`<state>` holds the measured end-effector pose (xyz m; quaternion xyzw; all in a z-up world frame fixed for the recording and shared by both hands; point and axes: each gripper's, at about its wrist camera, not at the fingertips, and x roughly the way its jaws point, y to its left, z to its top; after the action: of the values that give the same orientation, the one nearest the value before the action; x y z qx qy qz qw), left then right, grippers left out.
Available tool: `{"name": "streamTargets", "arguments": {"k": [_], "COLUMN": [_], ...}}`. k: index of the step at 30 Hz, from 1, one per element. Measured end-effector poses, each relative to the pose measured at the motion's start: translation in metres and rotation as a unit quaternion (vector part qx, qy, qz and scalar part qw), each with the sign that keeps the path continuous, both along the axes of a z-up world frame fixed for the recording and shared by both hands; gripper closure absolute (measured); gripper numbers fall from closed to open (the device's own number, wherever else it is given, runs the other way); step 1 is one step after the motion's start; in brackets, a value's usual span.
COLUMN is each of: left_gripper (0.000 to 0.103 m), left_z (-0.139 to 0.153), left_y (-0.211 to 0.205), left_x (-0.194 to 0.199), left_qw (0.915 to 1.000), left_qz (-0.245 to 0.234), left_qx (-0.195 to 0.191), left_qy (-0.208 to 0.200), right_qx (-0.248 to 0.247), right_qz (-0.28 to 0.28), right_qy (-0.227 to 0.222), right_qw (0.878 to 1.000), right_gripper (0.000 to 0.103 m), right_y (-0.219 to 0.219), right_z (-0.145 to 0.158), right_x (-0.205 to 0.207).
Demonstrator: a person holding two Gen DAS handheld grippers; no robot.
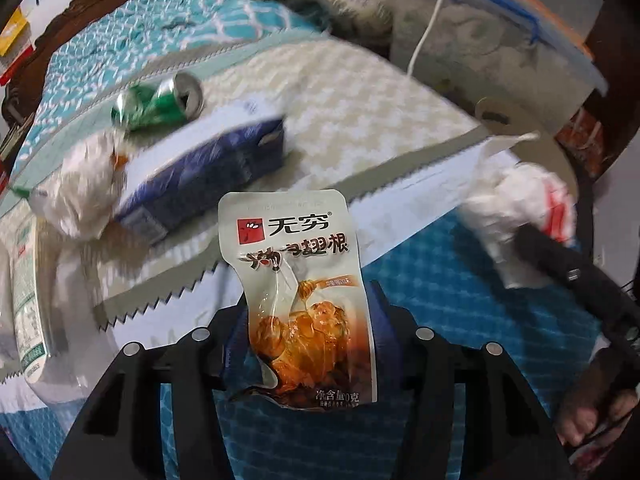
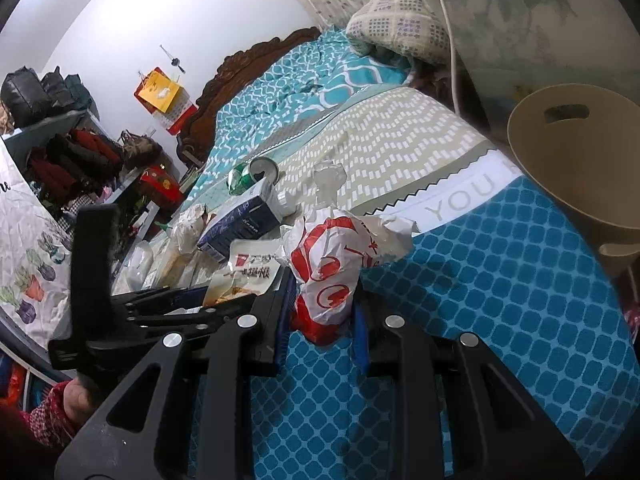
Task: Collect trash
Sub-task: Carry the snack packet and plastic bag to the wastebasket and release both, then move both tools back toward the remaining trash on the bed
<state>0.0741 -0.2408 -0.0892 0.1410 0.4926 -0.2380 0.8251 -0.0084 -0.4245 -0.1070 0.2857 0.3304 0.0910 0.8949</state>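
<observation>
My left gripper (image 1: 308,320) is shut on a snack wrapper (image 1: 296,280) with red and orange print, held upright above the bed. The wrapper also shows in the right wrist view (image 2: 244,276). My right gripper (image 2: 320,304) is shut on a crumpled white and red plastic bag (image 2: 336,264), which shows at the right of the left wrist view (image 1: 528,208). On the bed lie a crushed green can (image 1: 160,104), a blue and white carton (image 1: 200,176) and a crumpled white tissue (image 1: 80,188). A beige bin (image 2: 576,176) stands at the bed's right edge.
The bed has a teal, beige and blue quilt (image 2: 500,300). A green and white packet (image 1: 28,292) lies at the left. A clear storage box (image 1: 500,40) with a white cable stands behind the bin. A pillow (image 2: 400,28) and shelves of clothes (image 2: 72,160) are further off.
</observation>
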Motion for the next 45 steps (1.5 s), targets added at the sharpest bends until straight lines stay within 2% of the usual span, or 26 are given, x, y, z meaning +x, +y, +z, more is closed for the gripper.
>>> {"name": "streamTargets", "arguments": {"k": [3, 8, 12, 18, 19, 20, 21, 22, 23, 25, 28, 34, 41, 45], "left_gripper": [0.053, 0.052, 0.052, 0.051, 0.05, 0.048, 0.038, 0.027, 0.015, 0.017, 0.017, 0.017, 0.017, 0.017], "left_z": [0.015, 0.026, 0.032, 0.031, 0.032, 0.031, 0.031, 0.027, 0.024, 0.02, 0.025, 0.056, 0.067, 0.067], "left_y": [-0.007, -0.043, -0.097, -0.179, -0.194, -0.209, -0.221, -0.238, -0.244, -0.253, -0.242, -0.18, -0.112, -0.075], "left_x": [0.001, 0.009, 0.011, 0.018, 0.019, 0.02, 0.022, 0.027, 0.03, 0.034, 0.035, 0.025, 0.002, -0.005], "left_qw": [0.9994, 0.9973, 0.9927, 0.9818, 0.9792, 0.9769, 0.975, 0.9739, 0.9757, 0.9795, 0.9789, 0.9828, 0.9885, 0.99], "left_qz": [-0.011, -0.043, -0.097, -0.161, -0.172, -0.179, -0.184, -0.186, -0.181, -0.169, -0.163, -0.127, -0.072, -0.043], "left_qx": [-0.033, -0.057, -0.071, -0.096, -0.101, -0.109, -0.116, -0.118, -0.113, -0.101, -0.114, -0.132, -0.09, -0.065], "left_qy": [0.006, 0.017, 0.01, 0.031, 0.036, 0.04, 0.045, 0.052, 0.05, 0.044, 0.048, -0.021, -0.098, -0.118], "right_qx": [-0.008, -0.013, -0.024, -0.044, -0.045, -0.046, -0.042, -0.026, -0.01, 0.001, -0.014, -0.004, 0.01, -0.004], "right_qz": [-0.015, -0.062, -0.118, -0.183, -0.189, -0.194, -0.198, -0.198, -0.206, -0.227, -0.239, -0.243, -0.23, -0.221], "right_qy": [-0.01, -0.014, -0.013, 0.003, 0.007, 0.011, 0.024, 0.037, 0.044, 0.034, 0.014, 0.0, -0.01, -0.01], "right_qw": [1.0, 0.998, 0.993, 0.982, 0.981, 0.98, 0.979, 0.979, 0.977, 0.973, 0.971, 0.97, 0.973, 0.975], "right_gripper": [0.075, 0.075, 0.075, 0.075, 0.072, 0.072, 0.069, 0.06, 0.054, 0.044, 0.042, 0.042, 0.042, 0.042], "right_y": [-0.008, -0.043, -0.086, -0.142, -0.15, -0.155, -0.164, -0.172, -0.179, -0.186, -0.184, -0.17, -0.135, -0.102], "right_z": [0.005, 0.007, 0.009, 0.006, 0.004, 0.002, -0.003, -0.008, -0.012, -0.011, -0.005, 0.0, 0.004, 0.009], "right_x": [-0.005, -0.014, -0.027, -0.035, -0.035, -0.034, -0.029, -0.026, -0.026, -0.032, -0.042, -0.051, -0.061, -0.065]}}
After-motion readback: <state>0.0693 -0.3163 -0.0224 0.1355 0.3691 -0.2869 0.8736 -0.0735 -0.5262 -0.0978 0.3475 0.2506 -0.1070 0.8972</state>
